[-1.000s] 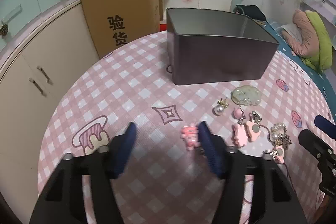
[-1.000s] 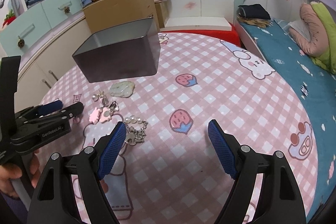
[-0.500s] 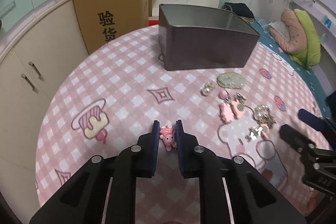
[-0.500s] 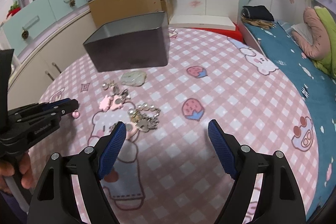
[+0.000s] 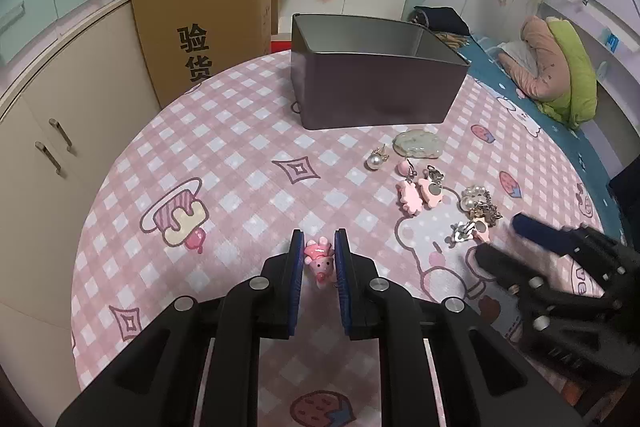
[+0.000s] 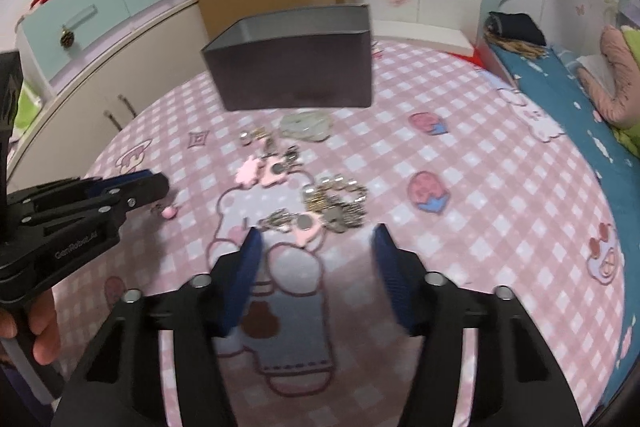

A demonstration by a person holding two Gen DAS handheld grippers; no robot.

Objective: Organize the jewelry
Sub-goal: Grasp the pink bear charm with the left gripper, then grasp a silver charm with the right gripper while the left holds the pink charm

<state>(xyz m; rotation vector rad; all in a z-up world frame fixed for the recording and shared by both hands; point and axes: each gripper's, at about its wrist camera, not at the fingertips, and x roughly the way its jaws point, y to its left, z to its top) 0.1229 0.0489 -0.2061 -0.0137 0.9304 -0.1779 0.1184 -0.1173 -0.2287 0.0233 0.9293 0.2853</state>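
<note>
My left gripper (image 5: 319, 243) is shut on a small pink pig charm (image 5: 319, 259) and holds it above the pink checked tablecloth (image 5: 240, 155). The charm also shows in the right wrist view (image 6: 168, 211), hanging under the left gripper (image 6: 160, 183). My right gripper (image 6: 316, 247) is open and empty, just short of a pearl and metal jewelry pile (image 6: 336, 203). Pink earrings (image 5: 416, 195), a pearl earring (image 5: 375, 161) and a pale green jade piece (image 5: 418, 145) lie in front of the open grey tin box (image 5: 372, 95).
A cardboard box (image 5: 208, 27) stands behind the round table at the left, next to cream cabinets (image 5: 48, 131). A bed with a blue cover (image 6: 580, 107) runs along the right. The right gripper (image 5: 560, 267) reaches in at the right of the left wrist view.
My left gripper closed on the pink pig charm and lifted it off the cloth. My right gripper moved forward and left, toward the pearl and metal pile.
</note>
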